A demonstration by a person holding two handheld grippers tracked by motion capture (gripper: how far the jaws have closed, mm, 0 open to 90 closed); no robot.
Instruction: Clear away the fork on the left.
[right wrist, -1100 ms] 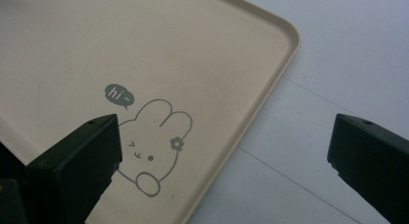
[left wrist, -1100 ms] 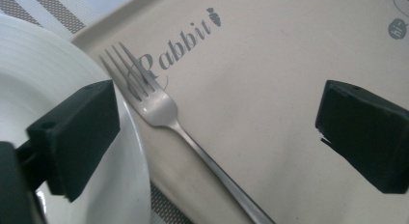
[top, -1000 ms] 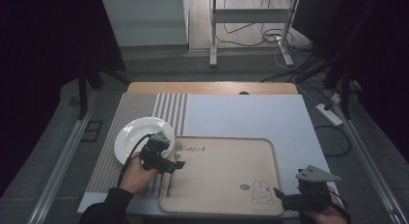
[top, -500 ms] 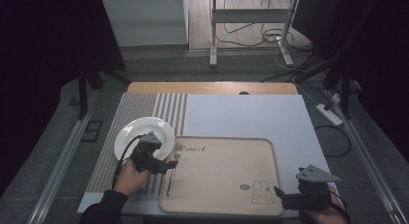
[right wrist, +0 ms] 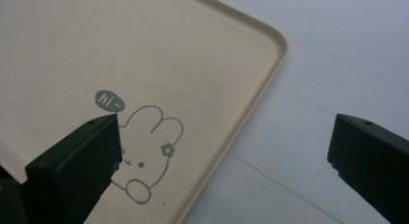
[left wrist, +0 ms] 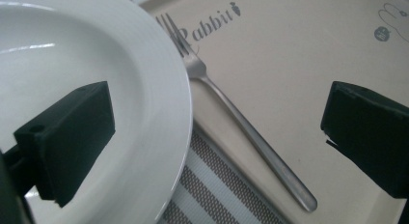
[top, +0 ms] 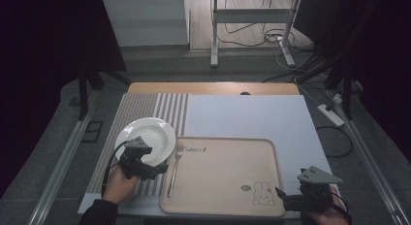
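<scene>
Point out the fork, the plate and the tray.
fork (left wrist: 251,137), left gripper view, middle of its handle
plate (top: 150,133), high view, bare centre of the dish
tray (right wrist: 275,40), right gripper view, rounded corner rim

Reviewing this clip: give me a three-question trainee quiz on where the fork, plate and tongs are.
1. True or false: the fork lies on the tray.
2. The white plate sits where? A) inside the tray B) left of the tray, on the striped mat C) on the floor
3. Fill in: the left tongs are ____, gripping nothing.

Key: 1 true; 2 B; 3 open. The right tongs are open too, at the tray's near right corner.
</scene>
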